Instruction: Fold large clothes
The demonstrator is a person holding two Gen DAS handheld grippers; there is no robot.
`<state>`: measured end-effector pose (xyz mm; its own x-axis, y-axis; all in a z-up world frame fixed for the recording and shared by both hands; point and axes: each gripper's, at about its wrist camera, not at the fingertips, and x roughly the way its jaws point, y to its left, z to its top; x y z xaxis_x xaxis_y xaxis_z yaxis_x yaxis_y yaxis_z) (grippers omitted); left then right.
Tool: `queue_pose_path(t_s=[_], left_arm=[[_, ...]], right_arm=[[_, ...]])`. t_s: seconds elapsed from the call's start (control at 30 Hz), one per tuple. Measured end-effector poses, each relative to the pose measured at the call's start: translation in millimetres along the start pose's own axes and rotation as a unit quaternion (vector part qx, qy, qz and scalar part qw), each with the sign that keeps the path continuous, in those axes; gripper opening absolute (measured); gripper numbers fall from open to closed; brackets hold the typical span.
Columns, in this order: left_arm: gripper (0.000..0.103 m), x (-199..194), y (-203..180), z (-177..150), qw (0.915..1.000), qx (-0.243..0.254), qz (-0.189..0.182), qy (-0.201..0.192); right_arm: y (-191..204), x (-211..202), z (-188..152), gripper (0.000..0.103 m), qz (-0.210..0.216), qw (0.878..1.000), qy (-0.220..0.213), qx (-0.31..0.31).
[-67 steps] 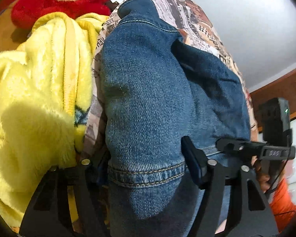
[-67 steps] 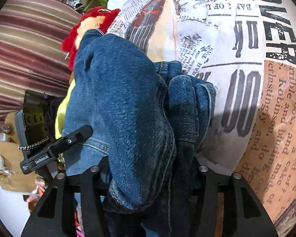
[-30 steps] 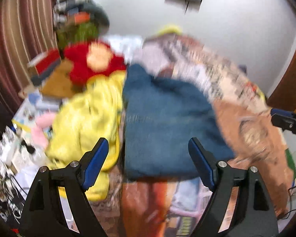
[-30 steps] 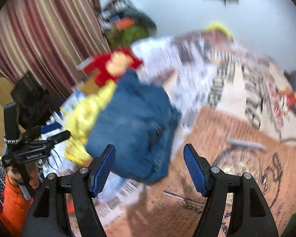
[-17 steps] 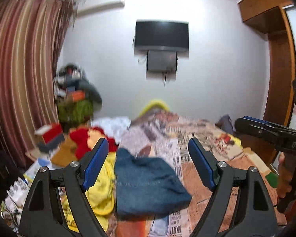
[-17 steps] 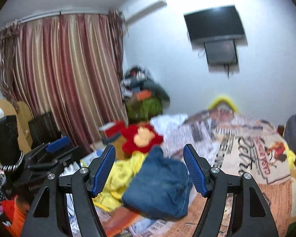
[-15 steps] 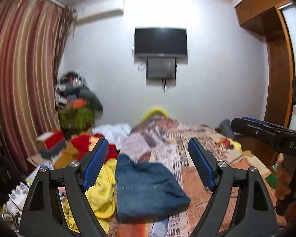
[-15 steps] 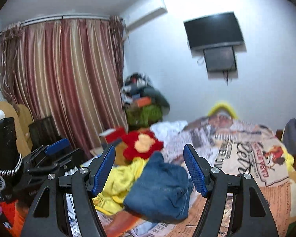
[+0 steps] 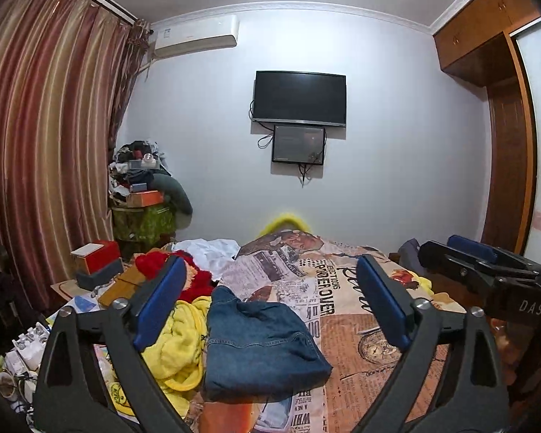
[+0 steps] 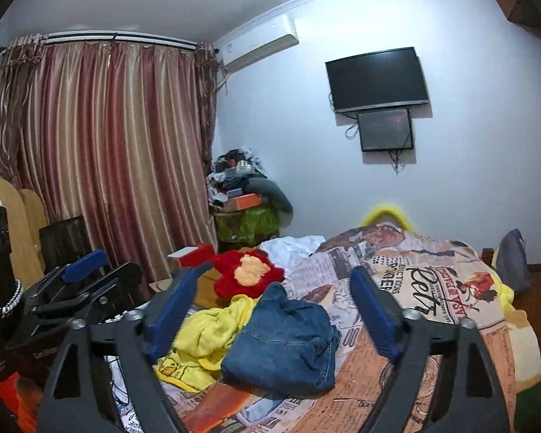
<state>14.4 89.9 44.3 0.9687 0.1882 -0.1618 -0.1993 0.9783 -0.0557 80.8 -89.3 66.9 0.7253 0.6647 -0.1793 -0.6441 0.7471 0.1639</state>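
Note:
A folded blue denim garment [image 9: 259, 346] lies on the bed's near left part, also in the right wrist view [image 10: 285, 342]. My left gripper [image 9: 270, 310] is open and empty, held well back from and above the garment. My right gripper [image 10: 270, 314] is open and empty too, also held back from it. Each gripper shows at the side of the other's view, the right one [image 9: 487, 274] and the left one [image 10: 83, 288].
A yellow fleece [image 9: 176, 346] lies left of the denim, with a red plush toy [image 10: 247, 276] behind it. The bed has a newspaper-print cover [image 9: 342, 299]. Cluttered boxes [image 9: 97, 263], a striped curtain [image 10: 108, 166] and a wall TV [image 9: 299, 99] surround it.
Both grippers let go of the denim garment, opened and pulled back and up from the bed. The garment now lies folded on the cover.

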Motion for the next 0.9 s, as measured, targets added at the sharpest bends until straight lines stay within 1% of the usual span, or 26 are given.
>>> queue_pose_path(t_s=[0.03,0.1,0.13,0.3,0.43,0.9], left_arm=[[0.103,-0.8,-0.2,-0.4,1.0000,0.000,0.004,0.000],[0.103,-1.3,0.7,-1.8,1.0000,-0.002,0.007,-0.002],[0.103,-1.7,0.5,-2.5,1.0000,-0.002,0.009,-0.001],[0.103,1.0,3.3,-5.0,0.9999,-0.009,0.008,0.006],[0.103,1.6,2.6,-6.7,0.9999,-0.006,0.013,0.005],[0.103,3.6,0.7,-9.0,0.9999,-0.005,0.011,0.008]], right_arm=[[0.2,-0.3,0.1,0.097,-0.005,1.000,-0.002,-0.002],[1.8,-3.0,-1.6,0.102,-0.016,1.000,-0.008,-0.003],[2.0,-4.3,-2.2,0.103,-0.020,1.000,-0.012,-0.002],[4.8,-4.4,-4.3,0.103,-0.031,0.999,-0.011,-0.007],[6.2,-2.0,-4.4,0.103,-0.031,0.999,-0.008,-0.010],[4.7,1.5,-5.9,0.103,-0.032,0.999,-0.003,-0.011]])
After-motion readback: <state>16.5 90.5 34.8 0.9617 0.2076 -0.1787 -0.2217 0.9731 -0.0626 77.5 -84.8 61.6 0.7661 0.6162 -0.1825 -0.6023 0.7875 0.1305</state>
